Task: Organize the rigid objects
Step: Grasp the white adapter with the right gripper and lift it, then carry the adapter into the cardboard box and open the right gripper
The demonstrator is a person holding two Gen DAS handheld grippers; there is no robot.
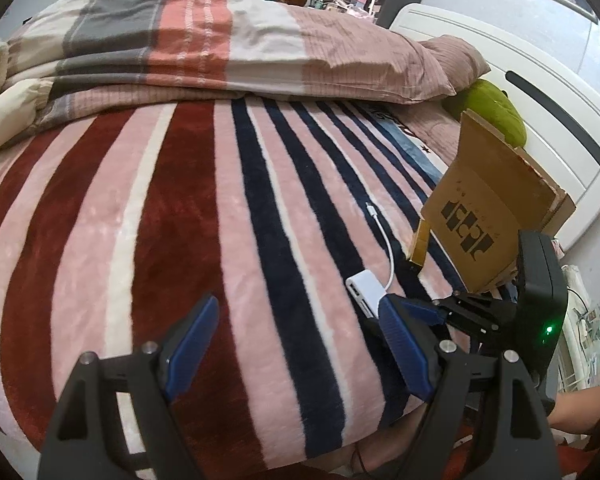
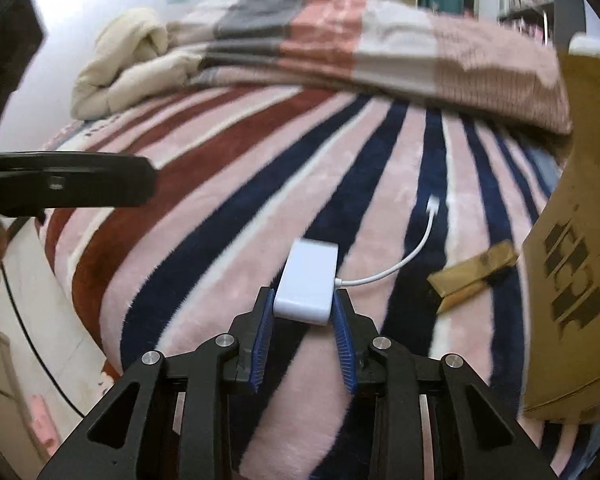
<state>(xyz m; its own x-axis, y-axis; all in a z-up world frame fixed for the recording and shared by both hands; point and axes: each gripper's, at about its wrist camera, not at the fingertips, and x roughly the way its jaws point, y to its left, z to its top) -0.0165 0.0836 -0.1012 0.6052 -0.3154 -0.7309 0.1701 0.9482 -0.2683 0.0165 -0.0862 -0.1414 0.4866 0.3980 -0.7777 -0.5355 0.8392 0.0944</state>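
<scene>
Right gripper (image 2: 303, 312) pads clamp the white adapter (image 2: 307, 280) on the striped blanket (image 2: 220, 208); left gripper (image 1: 296, 344) stands open, empty.

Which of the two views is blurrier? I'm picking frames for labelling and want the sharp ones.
The right wrist view is blurrier: the cardboard box and quilt smear, though the white adapter stays readable in the right gripper. The left wrist view is sharp, with fisheye bending on the striped blanket.

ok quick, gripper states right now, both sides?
Left gripper: open, nothing between its fingers.
Right gripper: shut on the white adapter, its cable trailing over the striped blanket.
</scene>
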